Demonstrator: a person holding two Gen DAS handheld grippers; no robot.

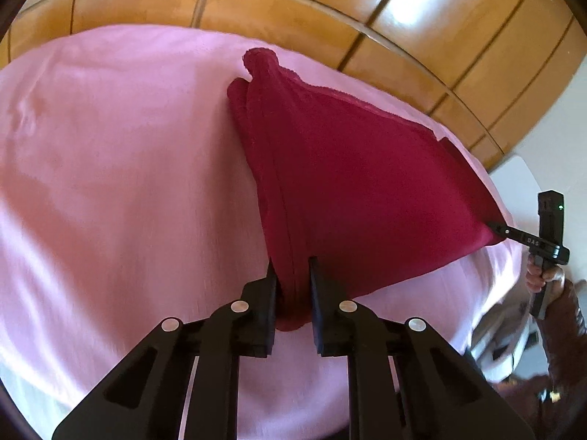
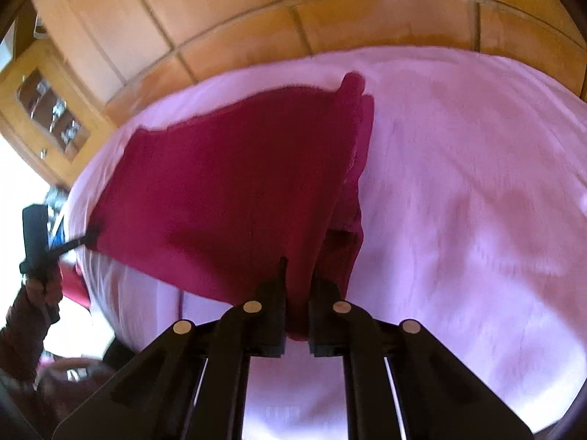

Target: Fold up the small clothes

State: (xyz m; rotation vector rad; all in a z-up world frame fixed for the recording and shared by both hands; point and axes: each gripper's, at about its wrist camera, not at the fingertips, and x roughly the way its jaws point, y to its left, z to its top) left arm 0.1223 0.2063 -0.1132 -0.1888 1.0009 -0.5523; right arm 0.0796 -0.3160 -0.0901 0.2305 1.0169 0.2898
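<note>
A dark red garment (image 1: 348,168) hangs stretched over a pink sheet (image 1: 128,183), its far end still resting on the sheet. My left gripper (image 1: 291,262) is shut on a bunched near corner of it. At the right of the left wrist view, my right gripper (image 1: 493,225) pinches the opposite corner, pulling the near edge taut. The right wrist view shows the same red garment (image 2: 227,183) from the other side over the pink sheet (image 2: 458,201). There my right gripper (image 2: 299,271) is shut on a fold of the cloth, and my left gripper (image 2: 96,233) grips the far left corner.
Orange-brown floor tiles (image 1: 293,11) lie beyond the sheet's far edge. A wooden cabinet with a glass door (image 2: 47,110) stands at the left. A person's hand (image 1: 543,275) holds the right gripper's handle. A white object (image 1: 513,176) sits past the sheet's right edge.
</note>
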